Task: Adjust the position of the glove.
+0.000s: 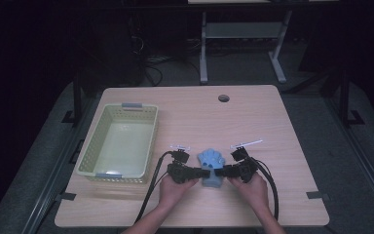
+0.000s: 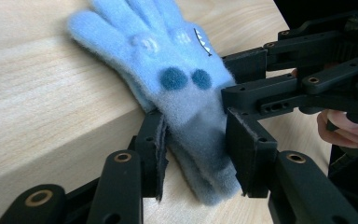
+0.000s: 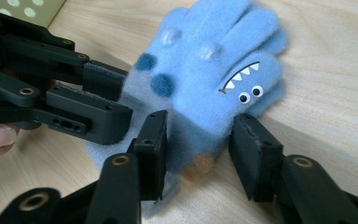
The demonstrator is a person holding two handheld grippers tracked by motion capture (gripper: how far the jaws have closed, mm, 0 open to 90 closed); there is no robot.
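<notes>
The glove [image 1: 212,163] lies flat near the front edge of the table [image 1: 272,126], roughly mid-width, fingers pointing away from the person and cuff toward them. It is pale blue fleece with a monster face — white teeth, round eyes, darker blue spots. In the left gripper view it looks like two gloves stacked, though I cannot be sure.

It will likely handle as light and limp: soft enough to fold and sag when lifted, fuzzy enough that the pads should bite without slipping, and not fragile. The cuff end is the sensible place to take hold, where the knit is thickest and the fingers will simply hang.

The left gripper [image 2: 193,156] comes in from the left with its jaws part-closed astride the cuff; the left pad touches the fleece, yet I cannot tell if it is truly pinched. The right gripper [image 3: 198,154] comes from the right, jaws half-narrowed over the palm edge — fabric between them, a gap showing beside the right pad.

A pale yellow-green plastic basket [image 1: 146,141], perforated walls, stands at the table's left.
</notes>
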